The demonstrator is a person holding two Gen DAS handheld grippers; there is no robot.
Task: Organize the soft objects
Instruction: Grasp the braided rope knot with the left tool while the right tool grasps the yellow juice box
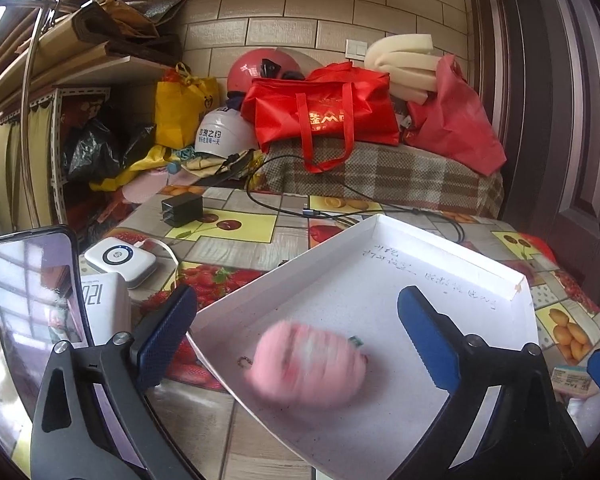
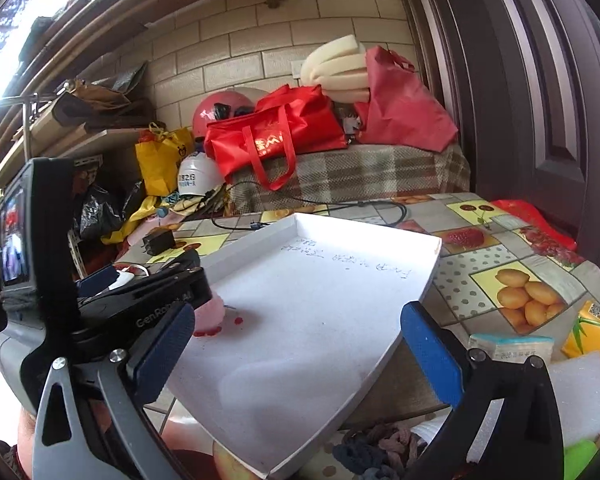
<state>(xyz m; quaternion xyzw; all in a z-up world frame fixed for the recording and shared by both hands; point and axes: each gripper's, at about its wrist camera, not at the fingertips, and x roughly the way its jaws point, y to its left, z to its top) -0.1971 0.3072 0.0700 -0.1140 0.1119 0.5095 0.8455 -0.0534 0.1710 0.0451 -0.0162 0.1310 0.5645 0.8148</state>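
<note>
A pink soft toy (image 1: 306, 364), motion-blurred, is over the floor of a shallow white tray (image 1: 440, 240) on the fruit-print table. My left gripper (image 1: 296, 304) is open around it, and neither blue pad touches it. In the right wrist view the toy (image 2: 210, 314) shows only as a pink edge behind the left tool's black frame (image 2: 152, 296). My right gripper (image 2: 296, 332) stands open over the tray (image 2: 364, 232) with nothing between its fingers. Right of the tray lie a white foam block (image 2: 580, 392) and a tissue pack (image 2: 508, 348). A knitted piece (image 2: 380, 448) lies below its near edge.
A phone (image 1: 36, 312) is mounted at the left. A white power bank (image 1: 120, 260), a black charger (image 1: 182, 210) and a cable (image 1: 340, 210) lie beyond the tray. Red bags (image 1: 324, 116) and helmets crowd the back. A dark door (image 1: 560, 120) stands at the right.
</note>
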